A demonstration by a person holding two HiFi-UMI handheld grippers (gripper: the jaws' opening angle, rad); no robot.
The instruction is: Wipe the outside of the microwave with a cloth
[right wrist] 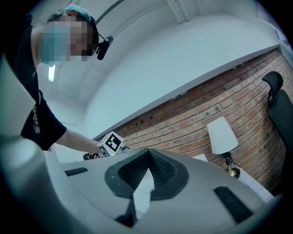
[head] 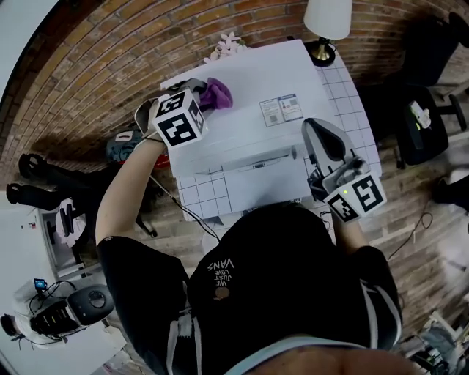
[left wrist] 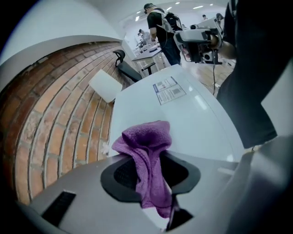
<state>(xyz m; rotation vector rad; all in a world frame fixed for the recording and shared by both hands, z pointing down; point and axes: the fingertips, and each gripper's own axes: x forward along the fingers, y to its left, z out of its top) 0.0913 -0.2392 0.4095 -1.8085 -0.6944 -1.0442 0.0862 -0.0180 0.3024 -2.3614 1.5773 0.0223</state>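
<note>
Pinching cloth (left wrist: 145,148) atop microwave (left wrist: 192,116), left tool (left wrist: 147,172); right tool (right wrist: 147,159) closed empty, per own view

Brick wall (head: 110,62) behind – white-shaded lamp (head: 327,16), black chair (right wrist: 279,114), wooden floor (head: 410,216).

The cloth (head: 218,94) sits at the rear left corner of the microwave's (head: 249,121) top, between the jaws of the left gripper (head: 204,97). The right gripper (head: 321,133) is over the microwave's right edge. The lamp (head: 327,22) stands behind the microwave's right rear corner, on the same table (head: 199,196).
</note>
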